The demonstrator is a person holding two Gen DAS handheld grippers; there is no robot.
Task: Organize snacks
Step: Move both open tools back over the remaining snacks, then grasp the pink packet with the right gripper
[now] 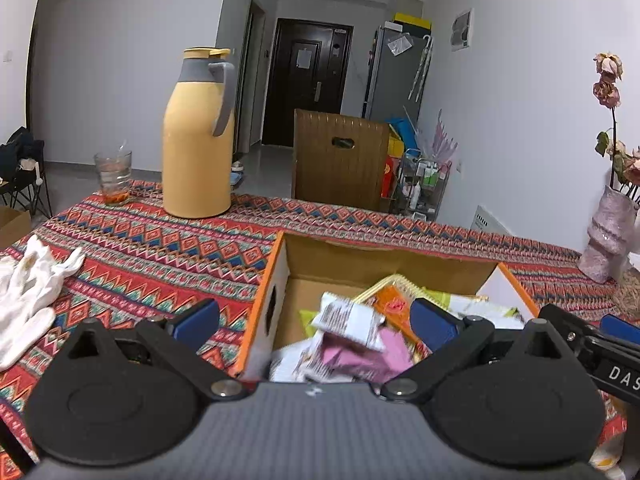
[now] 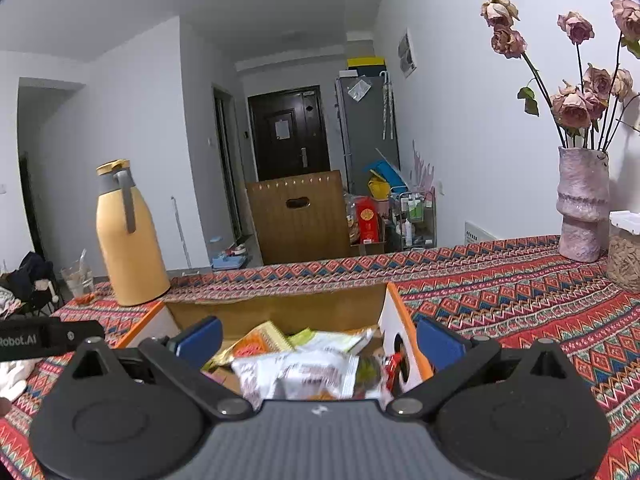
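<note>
White gloves (image 1: pixel 28 300) lie crumpled on the patterned surface (image 1: pixel 160 248) far to the left of the left hand-held gripper (image 1: pixel 316 320), with a drinking glass (image 1: pixel 113 178) and a tall yellow thermos jug (image 1: pixel 198 136) standing beyond them, ahead and to the left of its fingers. The left hand-held gripper hangs wide apart, gripping nothing, its left blue pad (image 1: pixel 198 322) over the cloth outside the box and its right pad over the packets. Directly ahead of and below it sits the open cardboard box (image 1: pixel 276 276) with orange-edged white sides, where the snack packets (image 1: pixel 352 320) are piled: a white and brown wrapper on top, pink, orange and yellow-green ones beneath, all somewhat blurred. A brown chair back (image 1: pixel 340 156) rises behind the far edge of the surface.

The right hand-held gripper (image 2: pixel 318 340) is likewise spread wide and empty, poised above the same box (image 2: pixel 404 320); a silvery packet (image 2: pixel 308 372) lies just below its fingers, with an orange-yellow one (image 2: pixel 260 340) and a pale green one (image 2: pixel 332 338) farther in. To its right, well apart, a pink vase (image 2: pixel 582 204) of dried roses (image 2: pixel 576 104) stands beside a clear lidded jar (image 2: pixel 624 252) at the frame's edge.
</note>
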